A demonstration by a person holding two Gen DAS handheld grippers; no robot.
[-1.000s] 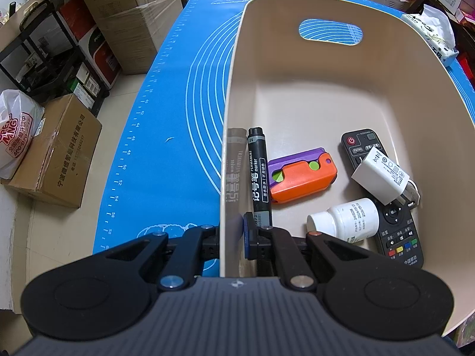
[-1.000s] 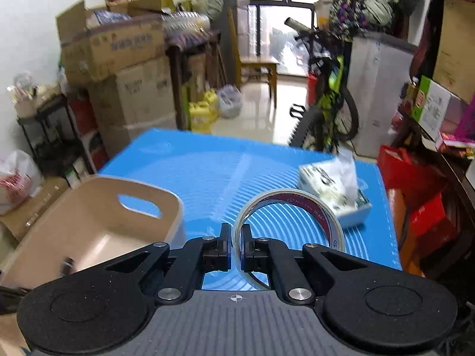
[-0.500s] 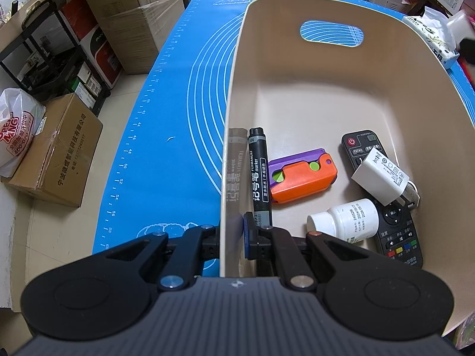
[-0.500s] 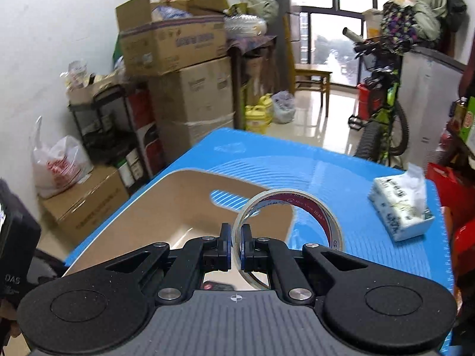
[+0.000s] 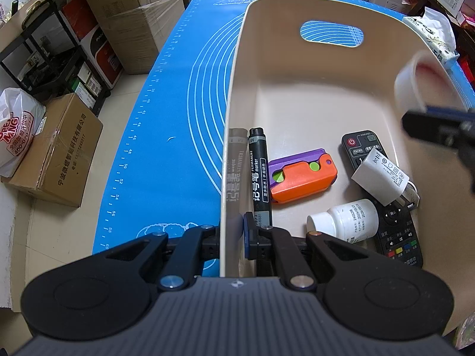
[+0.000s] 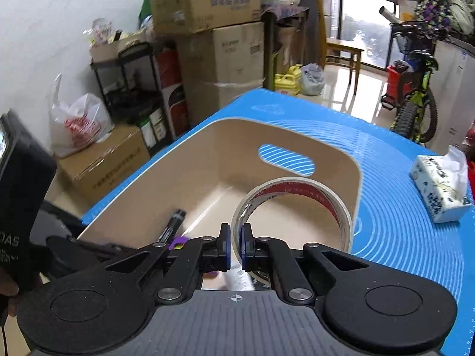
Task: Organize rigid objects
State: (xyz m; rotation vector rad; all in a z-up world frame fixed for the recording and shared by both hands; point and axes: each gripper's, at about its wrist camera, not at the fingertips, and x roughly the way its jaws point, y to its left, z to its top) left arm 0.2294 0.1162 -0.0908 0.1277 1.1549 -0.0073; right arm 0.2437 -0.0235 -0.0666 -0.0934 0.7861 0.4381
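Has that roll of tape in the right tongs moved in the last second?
Yes. The tape roll, pinched in the right tongs, has swung from above the blue mat to over the beige bin.

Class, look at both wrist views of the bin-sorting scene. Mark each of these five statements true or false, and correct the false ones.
1. The right gripper holds a roll of tape. True.
2. The left gripper is open and clear of the bin. False: its jaws are shut on the bin's near wall.
3. The black marker lies inside the bin. True.
4. The white bottle stands upright. False: it lies on its side.
5. The tissue pack is in the bin. False: it sits on the blue mat outside.
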